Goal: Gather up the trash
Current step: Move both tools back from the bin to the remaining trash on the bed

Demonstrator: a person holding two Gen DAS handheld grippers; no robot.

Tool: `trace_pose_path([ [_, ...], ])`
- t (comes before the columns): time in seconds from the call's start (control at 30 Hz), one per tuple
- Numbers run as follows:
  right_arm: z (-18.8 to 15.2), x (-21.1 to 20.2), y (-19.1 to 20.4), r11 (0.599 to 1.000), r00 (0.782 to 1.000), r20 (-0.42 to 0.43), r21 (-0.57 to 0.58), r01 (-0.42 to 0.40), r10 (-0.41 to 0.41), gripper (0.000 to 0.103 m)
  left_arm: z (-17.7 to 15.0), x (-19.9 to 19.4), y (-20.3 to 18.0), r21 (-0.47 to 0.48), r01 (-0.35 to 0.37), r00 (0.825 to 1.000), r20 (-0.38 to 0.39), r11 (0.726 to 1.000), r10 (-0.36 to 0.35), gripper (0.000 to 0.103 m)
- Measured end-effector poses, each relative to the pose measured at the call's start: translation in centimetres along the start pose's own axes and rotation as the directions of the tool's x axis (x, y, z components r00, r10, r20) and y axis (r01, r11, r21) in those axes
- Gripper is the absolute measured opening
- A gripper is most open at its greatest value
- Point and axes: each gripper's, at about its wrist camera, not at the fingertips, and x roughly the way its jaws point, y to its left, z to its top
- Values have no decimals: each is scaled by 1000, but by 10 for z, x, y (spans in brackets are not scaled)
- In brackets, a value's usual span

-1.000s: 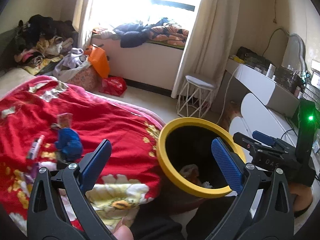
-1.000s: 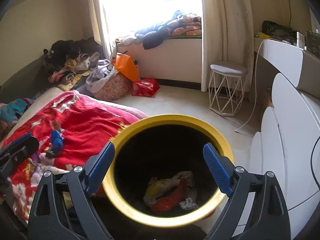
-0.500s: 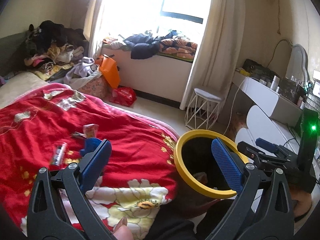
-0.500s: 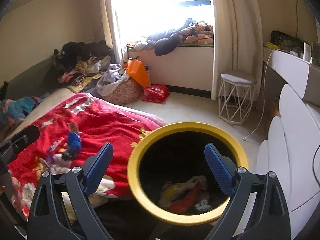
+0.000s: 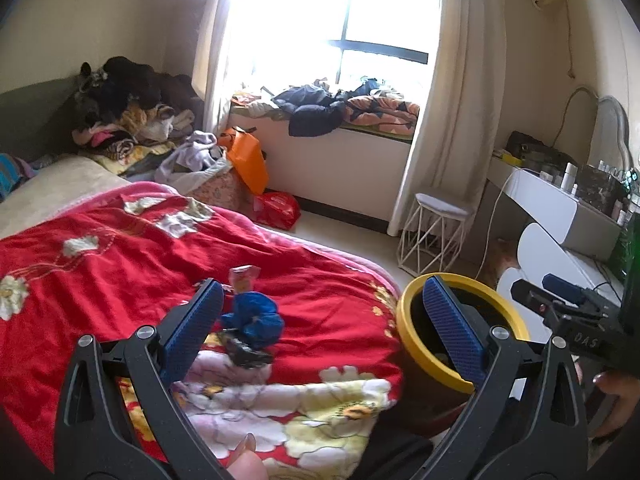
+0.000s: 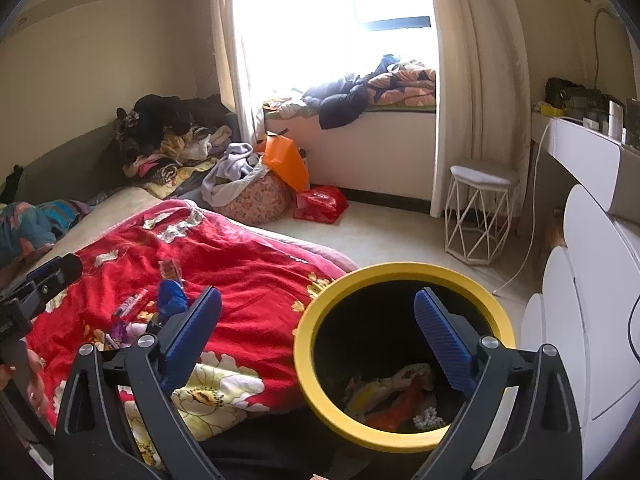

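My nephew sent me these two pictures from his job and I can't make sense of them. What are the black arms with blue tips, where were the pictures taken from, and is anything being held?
There is no robot here. A person holds a hand-operated claw in each hand, and a small wide-angle camera on each claw looks forward along its two fingers.

One picture comes from the left claw, the other from the right claw. Both claws are open and hold nothing; the right one's jaws have just been opening wider.

On the red flowered blanket lie bits of trash: a crumpled blue piece, a small pink packet and a dark wrapper. Beside the bed stands a yellow-rimmed bin with wrappers already at the bottom.
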Motion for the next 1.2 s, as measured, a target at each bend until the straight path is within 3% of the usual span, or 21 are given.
trace_pose_path([
  [0.3,-1,5,34,997,998,-8,-46,-59,59,94,-2,-18,32,-4,-47,998,29,999,47,92],
  [0.73,-3,17,92,979,989,-47,-148,-142,137,94,-22,-28,86,-61,-120,993,-6,991,120,92],
  [1.2,-10,44,138,948,976,-107,-239,-209,188,94,-52,-12,125,-100,-158,980,-138,982,144,92],
])
